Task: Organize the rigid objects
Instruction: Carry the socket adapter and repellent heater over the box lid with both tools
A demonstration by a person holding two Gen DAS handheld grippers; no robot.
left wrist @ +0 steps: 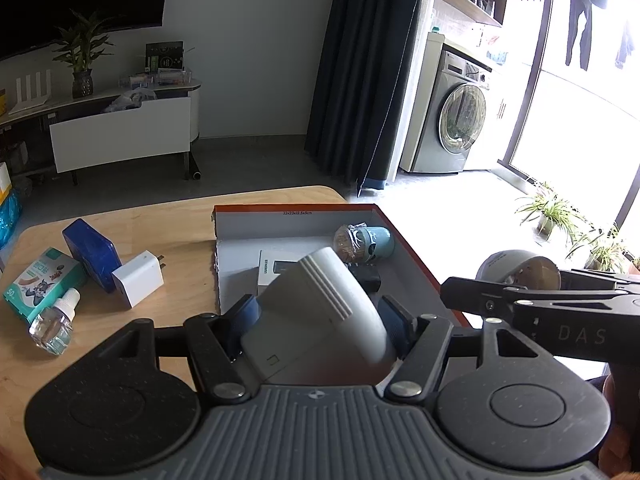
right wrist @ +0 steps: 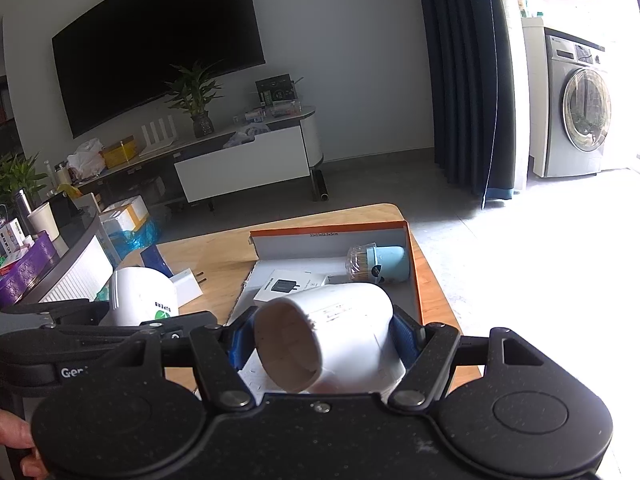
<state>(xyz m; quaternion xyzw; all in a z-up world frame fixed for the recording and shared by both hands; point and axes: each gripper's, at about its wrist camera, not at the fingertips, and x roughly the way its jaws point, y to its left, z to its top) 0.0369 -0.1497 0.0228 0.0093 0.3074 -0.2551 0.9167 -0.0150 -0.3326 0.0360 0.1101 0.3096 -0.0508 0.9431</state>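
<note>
A: What does the left gripper (left wrist: 320, 320) carry?

B: Its blue pads pinch a white ribbed device (left wrist: 320, 312), raised over the near end of the orange-rimmed box (left wrist: 416, 252).

A: And the right gripper (right wrist: 326, 334)?

B: It clamps a white pipe elbow (right wrist: 332, 336) by its sides, open mouth toward the camera, also above the box.

A: What lies in the box?

B: A blue toothpick holder (left wrist: 366, 242) on its side and a charger carton (left wrist: 276, 268). On the wooden table (left wrist: 180, 216) to the left sit a white plug adapter (left wrist: 138, 278), a blue case (left wrist: 92, 254), a bandage box (left wrist: 42, 282) and a clear bottle (left wrist: 54, 326).
</note>
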